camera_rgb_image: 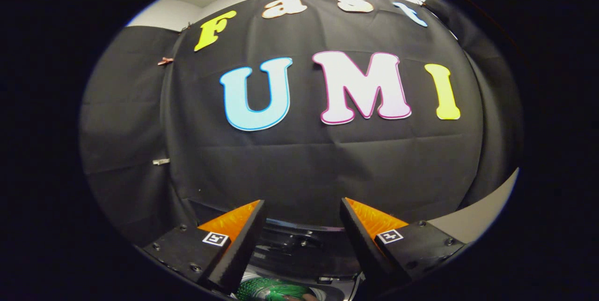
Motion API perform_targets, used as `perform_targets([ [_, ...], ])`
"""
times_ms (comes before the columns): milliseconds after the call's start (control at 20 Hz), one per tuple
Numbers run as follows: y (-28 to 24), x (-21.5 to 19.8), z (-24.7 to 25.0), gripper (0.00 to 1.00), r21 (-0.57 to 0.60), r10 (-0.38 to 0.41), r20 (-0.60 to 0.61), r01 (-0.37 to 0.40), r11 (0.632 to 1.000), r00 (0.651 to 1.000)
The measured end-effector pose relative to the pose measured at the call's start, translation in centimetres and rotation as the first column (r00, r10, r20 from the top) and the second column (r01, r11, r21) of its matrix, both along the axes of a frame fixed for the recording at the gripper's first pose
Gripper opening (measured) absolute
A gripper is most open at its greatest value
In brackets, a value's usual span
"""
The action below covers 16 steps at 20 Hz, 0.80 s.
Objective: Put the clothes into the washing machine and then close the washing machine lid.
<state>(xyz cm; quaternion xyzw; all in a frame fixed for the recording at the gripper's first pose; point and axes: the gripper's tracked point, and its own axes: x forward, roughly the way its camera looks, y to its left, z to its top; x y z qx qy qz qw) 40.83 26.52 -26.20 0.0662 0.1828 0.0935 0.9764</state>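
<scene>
My gripper (304, 205) is open, with a wide gap between its two fingers (243, 231) and nothing held in it. It points at the black cloth wall. Low down between the fingers I see the dark top of the washing machine (299, 245), with its rear edge and hinge parts. Below that, close to the left finger, lies a green and white patterned piece of clothing (269, 289). I cannot tell whether the clothing sits inside the machine's tub or on its rim.
The black cloth wall (304, 160) stands close behind the machine. A pale surface (472, 219) curves off to the right past the right finger. Small clips (161, 162) hold the cloth at the left.
</scene>
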Motion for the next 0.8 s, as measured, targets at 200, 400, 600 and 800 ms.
perform_targets([
  [200, -0.6, 0.7, -1.9, 0.99, -0.043, -0.040, -0.050, 0.038, 0.998, 0.998],
  [400, -0.7, 1.6, -2.2, 0.99, -0.030, -0.067, -0.063, 0.066, 0.997, 0.996],
  [600, -1.1, 1.9, -4.3, 0.99, -0.040, -0.094, -0.141, 0.089, 0.995, 0.986],
  [800, -1.3, 2.0, -4.2, 0.98, -0.112, -0.122, -0.113, 0.109, 0.988, 0.986],
])
